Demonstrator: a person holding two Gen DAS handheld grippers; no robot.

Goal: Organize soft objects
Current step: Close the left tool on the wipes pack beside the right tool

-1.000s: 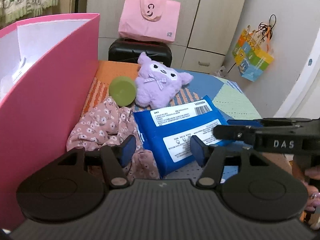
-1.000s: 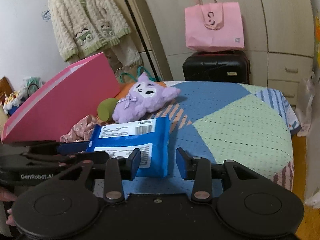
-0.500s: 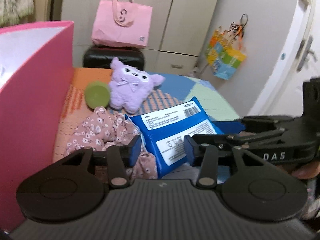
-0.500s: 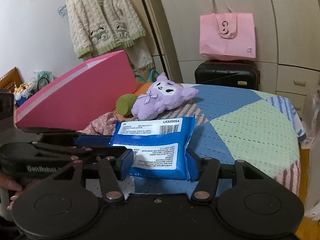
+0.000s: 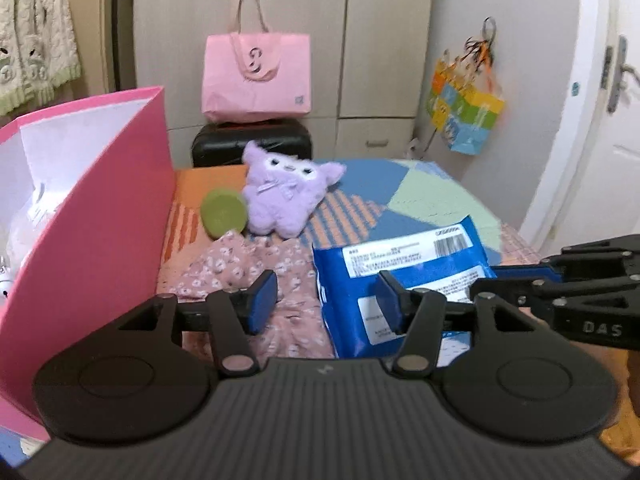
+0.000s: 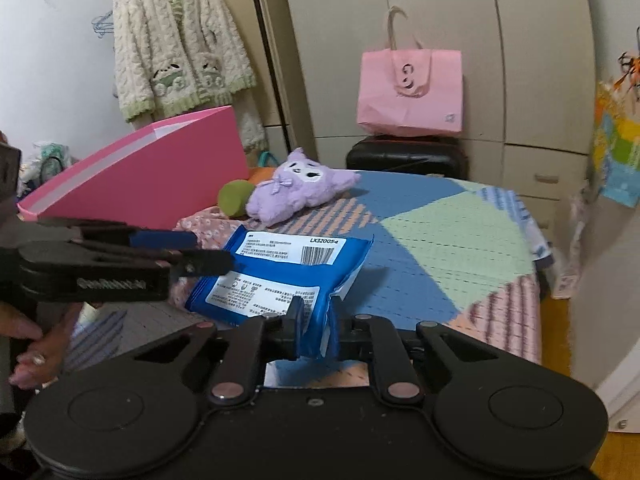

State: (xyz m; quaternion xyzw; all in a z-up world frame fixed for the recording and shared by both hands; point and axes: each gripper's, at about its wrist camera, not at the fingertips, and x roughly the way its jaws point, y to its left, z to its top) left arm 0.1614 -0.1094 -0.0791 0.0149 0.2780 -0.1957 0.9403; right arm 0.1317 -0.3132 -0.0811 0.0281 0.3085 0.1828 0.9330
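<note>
Blue plastic wipes pack [image 6: 280,280], near the bed's front edge: your right gripper [image 6: 316,330] fingers just clenched its corner, were open before. Left gripper [image 5: 322,306] released. Ready for pink box [image 5: 100,216].

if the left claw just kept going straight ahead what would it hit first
Probably the floral cloth lying just beyond the open left claw, with the blue packet's left edge beside it; further on sits the purple plush. Depth is uncertain.

Patchwork bed [image 6: 448,240]: plush [image 6: 300,192], floral cloth [image 5: 256,268], pink box [image 5: 100,220].
</note>
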